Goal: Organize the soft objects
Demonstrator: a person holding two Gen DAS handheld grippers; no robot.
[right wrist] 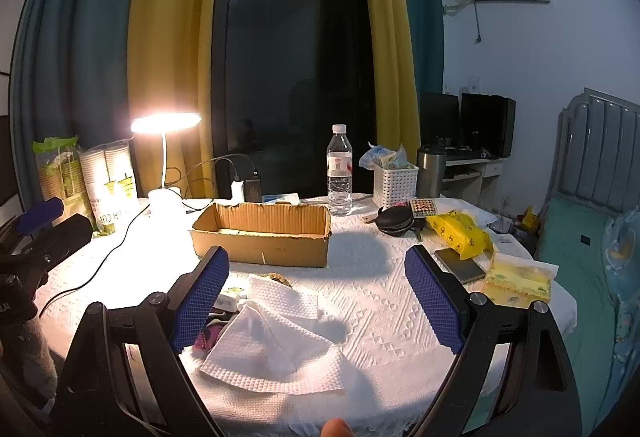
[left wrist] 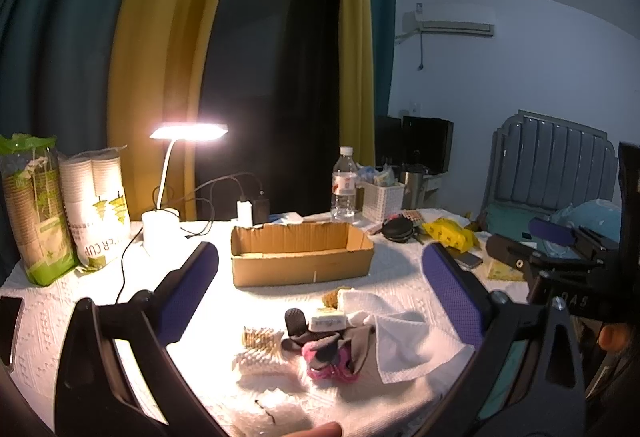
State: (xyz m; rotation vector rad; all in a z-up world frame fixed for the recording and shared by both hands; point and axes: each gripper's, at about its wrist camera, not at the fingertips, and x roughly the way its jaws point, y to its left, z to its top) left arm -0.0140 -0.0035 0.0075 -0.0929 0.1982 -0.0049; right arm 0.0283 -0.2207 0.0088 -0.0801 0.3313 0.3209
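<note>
A pile of soft things lies on the white tablecloth: a white waffle cloth (left wrist: 394, 333) (right wrist: 272, 333), a pink and grey sock bundle (left wrist: 332, 355), a white nubby item with a gold brush (left wrist: 260, 351), and a yellowish sponge (left wrist: 332, 297) (right wrist: 280, 279). An open cardboard box (left wrist: 300, 253) (right wrist: 262, 237) stands behind the pile, with nothing visible inside it. My left gripper (left wrist: 320, 265) is open above the pile, holding nothing. My right gripper (right wrist: 316, 277) is open over the cloth, holding nothing. The right gripper also shows at the right of the left wrist view (left wrist: 560, 249).
A lit desk lamp (left wrist: 164, 221) and paper cup sleeves (left wrist: 96, 213) stand at the left. A water bottle (right wrist: 339, 171), white basket (right wrist: 394, 179), black pouch (right wrist: 396, 221), yellow packets (right wrist: 460, 233) and a phone (right wrist: 460, 265) sit behind and right. A bed (right wrist: 580, 237) is right.
</note>
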